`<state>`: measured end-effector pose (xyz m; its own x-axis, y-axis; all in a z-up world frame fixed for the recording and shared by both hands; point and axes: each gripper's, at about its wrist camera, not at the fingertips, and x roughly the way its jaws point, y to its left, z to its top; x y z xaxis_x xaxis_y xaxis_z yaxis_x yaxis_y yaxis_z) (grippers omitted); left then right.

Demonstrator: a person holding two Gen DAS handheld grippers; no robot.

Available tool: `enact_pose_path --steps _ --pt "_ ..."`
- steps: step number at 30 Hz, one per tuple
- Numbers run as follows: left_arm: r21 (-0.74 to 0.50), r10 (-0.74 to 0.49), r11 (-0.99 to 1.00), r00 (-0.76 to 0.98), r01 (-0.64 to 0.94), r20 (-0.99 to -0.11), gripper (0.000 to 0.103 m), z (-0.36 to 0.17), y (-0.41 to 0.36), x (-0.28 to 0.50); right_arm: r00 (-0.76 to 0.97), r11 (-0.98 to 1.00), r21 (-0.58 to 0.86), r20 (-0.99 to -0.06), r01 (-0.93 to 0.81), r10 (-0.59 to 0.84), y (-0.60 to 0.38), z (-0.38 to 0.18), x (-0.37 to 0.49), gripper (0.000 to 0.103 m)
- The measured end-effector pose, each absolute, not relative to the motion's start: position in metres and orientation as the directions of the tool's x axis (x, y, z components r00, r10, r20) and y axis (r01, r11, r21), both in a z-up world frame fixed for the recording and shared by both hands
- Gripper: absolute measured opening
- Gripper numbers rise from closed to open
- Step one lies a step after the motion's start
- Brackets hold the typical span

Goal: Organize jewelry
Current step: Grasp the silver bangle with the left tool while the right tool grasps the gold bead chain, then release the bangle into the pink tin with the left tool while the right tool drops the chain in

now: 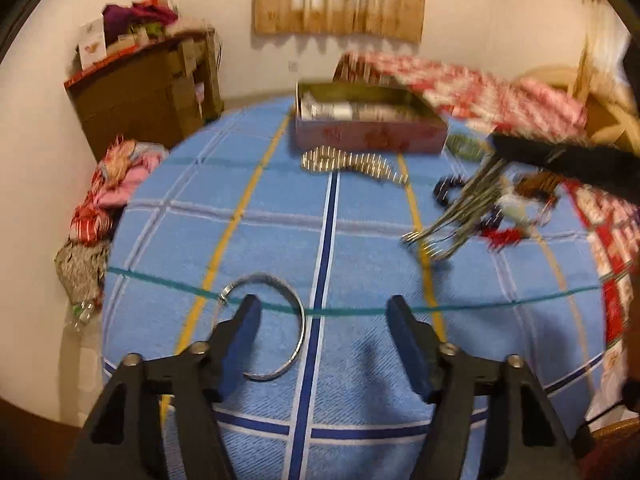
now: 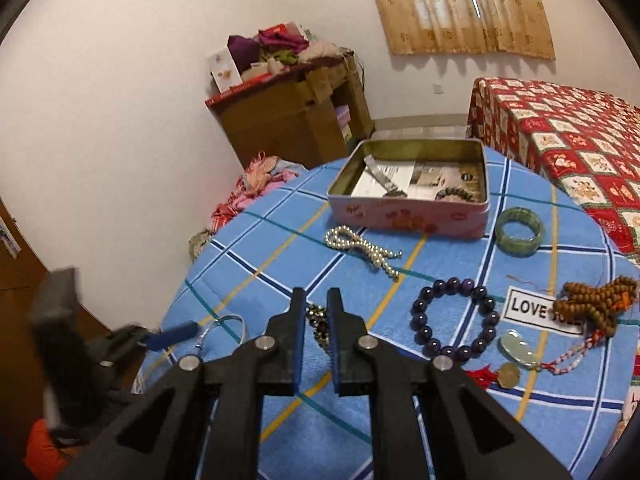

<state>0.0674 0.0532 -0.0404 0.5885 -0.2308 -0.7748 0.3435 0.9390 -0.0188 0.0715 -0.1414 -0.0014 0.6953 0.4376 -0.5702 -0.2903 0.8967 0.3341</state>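
My left gripper (image 1: 322,310) is open over the blue checked cloth (image 1: 360,240). A silver bangle (image 1: 280,320) lies flat by its left finger, untouched. My right gripper (image 2: 317,304) is shut on a dark beaded bracelet (image 2: 318,324), which hangs between its fingers; in the left wrist view it shows blurred (image 1: 452,216). The pink open tin (image 2: 404,212) stands at the far side and holds a dark bead bracelet (image 2: 456,194). A pearl necklace (image 2: 364,250) lies in front of the tin.
A green jade bangle (image 2: 519,232), a purple bead bracelet (image 2: 454,318), a brown bead string (image 2: 600,300), a pale pendant on red cord (image 2: 520,348) and a "LOVE" tag (image 2: 528,308) lie on the right. A red-clothed table (image 2: 568,136) stands behind.
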Motion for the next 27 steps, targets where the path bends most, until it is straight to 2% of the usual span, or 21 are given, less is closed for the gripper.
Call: enact_pose_path --steps 5,8,9,10,12,17,27 --pt "-0.020 -0.188 0.954 0.544 0.299 -0.817 0.045 -0.058 0.056 0.077 0.718 0.889 0.347 -0.532 -0.300 0.449 -0.152 0.014 0.058 0.013" --pt "-0.019 -0.189 0.956 0.566 0.292 -0.803 0.022 -0.059 0.062 0.074 0.725 0.875 0.365 -0.502 -0.317 0.472 -0.157 0.025 0.054 0.013" --pt "-0.029 -0.194 0.957 0.565 0.287 -0.802 0.011 -0.059 0.064 0.075 0.728 0.873 0.368 -0.493 -0.321 0.476 -0.159 0.029 0.054 0.013" --pt "-0.048 -0.205 0.958 0.564 0.281 -0.800 0.006 -0.059 0.067 0.076 0.731 0.870 0.371 -0.486 -0.323 0.479 -0.161 0.032 0.053 0.013" --pt "-0.090 -0.234 0.958 0.557 0.273 -0.797 0.002 -0.060 0.072 0.077 0.733 0.860 0.391 -0.469 -0.328 0.493 -0.167 0.039 0.054 0.013" --pt "-0.129 -0.281 0.948 0.580 0.290 -0.764 0.002 -0.044 0.071 0.076 0.753 0.866 0.378 -0.450 -0.327 0.480 -0.175 0.054 0.058 0.013" --pt "-0.216 -0.435 0.894 0.647 0.392 -0.626 0.002 0.027 0.050 0.112 0.812 0.879 0.346 -0.373 -0.327 0.449 -0.195 0.098 0.096 0.013"
